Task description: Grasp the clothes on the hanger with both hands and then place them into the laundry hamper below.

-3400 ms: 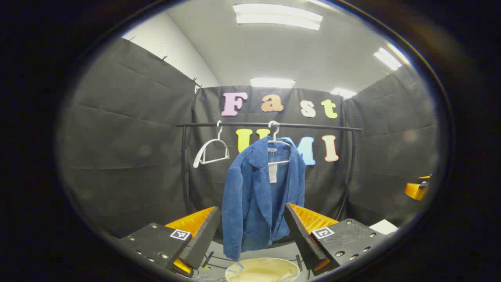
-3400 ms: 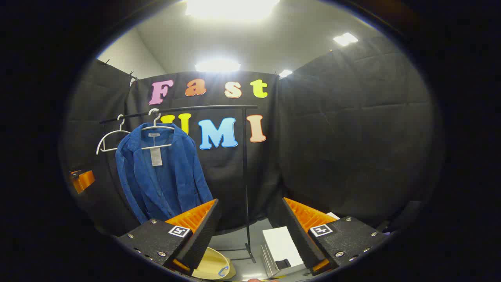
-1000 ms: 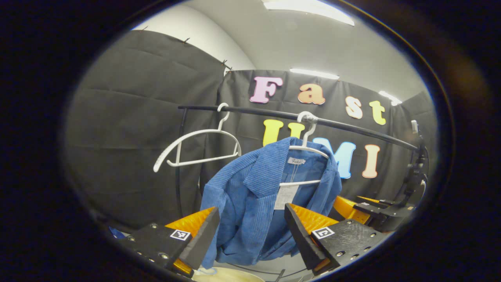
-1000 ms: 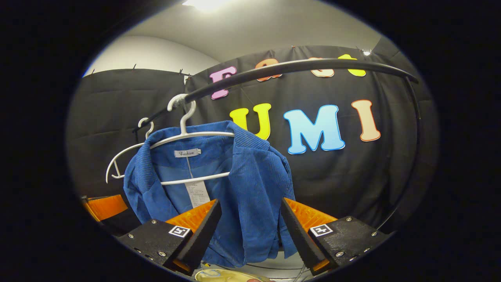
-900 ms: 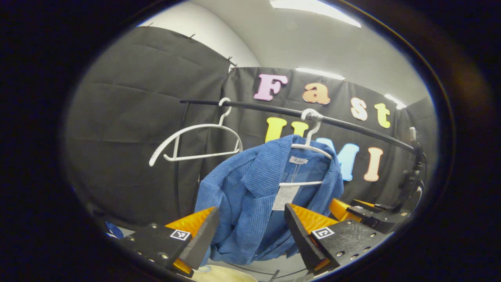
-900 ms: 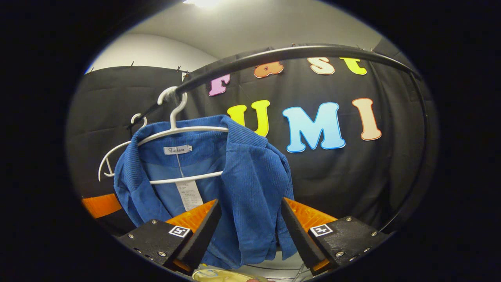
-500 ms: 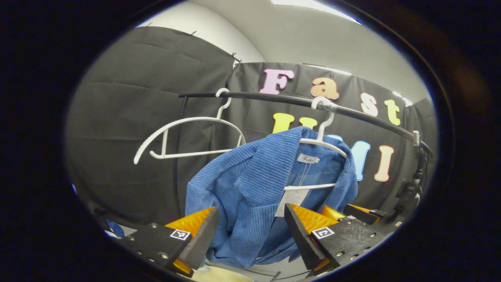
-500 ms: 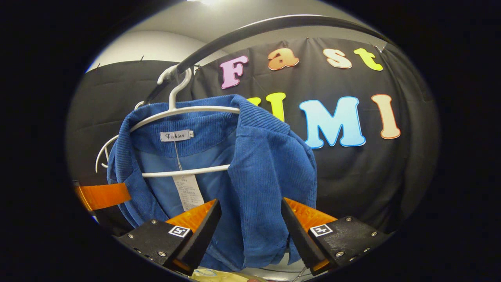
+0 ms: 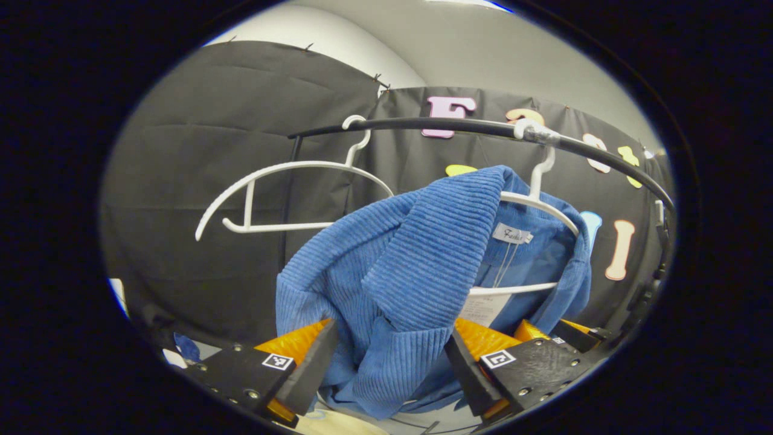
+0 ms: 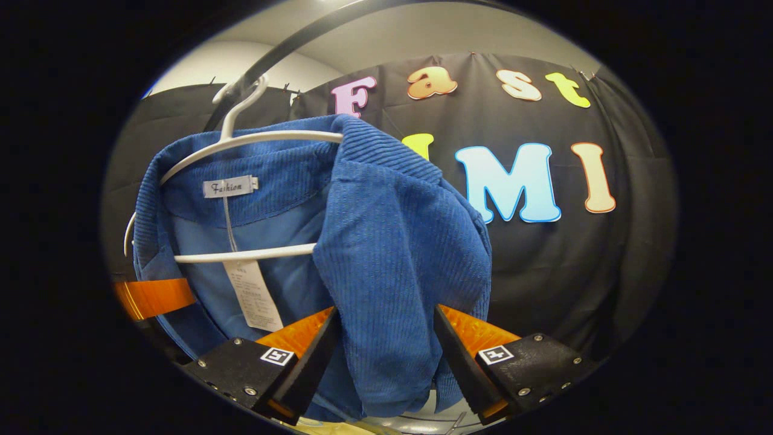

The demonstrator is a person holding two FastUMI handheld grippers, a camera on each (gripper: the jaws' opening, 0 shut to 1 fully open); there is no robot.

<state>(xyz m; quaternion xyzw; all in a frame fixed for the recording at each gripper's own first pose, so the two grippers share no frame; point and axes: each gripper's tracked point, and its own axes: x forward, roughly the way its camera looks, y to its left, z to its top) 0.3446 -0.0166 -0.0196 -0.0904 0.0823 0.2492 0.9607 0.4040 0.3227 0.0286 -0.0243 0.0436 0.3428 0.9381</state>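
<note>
A blue corduroy jacket (image 9: 416,254) hangs on a white hanger (image 9: 539,204) from a black rail (image 9: 435,125). My left gripper (image 9: 389,338) is open, and the jacket's near front panel and lapel hang between its fingers. In the right gripper view the same jacket (image 10: 398,241) on its hanger (image 10: 253,140) drapes between the fingers of my open right gripper (image 10: 385,320). I cannot tell whether either gripper's fingers touch the cloth. The right gripper (image 9: 543,331) appears beyond the jacket in the left gripper view. A sliver of the pale hamper rim (image 9: 341,426) shows below the jacket.
An empty white hanger (image 9: 284,175) hangs on the rail to the left of the jacket. The rail (image 10: 290,45) arcs close overhead in the right gripper view. Black cloth walls close in the booth behind and at both sides.
Both grippers have moved up and in toward the jacket, which now looms much larger. Its front panels have come between the fingers of each gripper. Both stay open.
</note>
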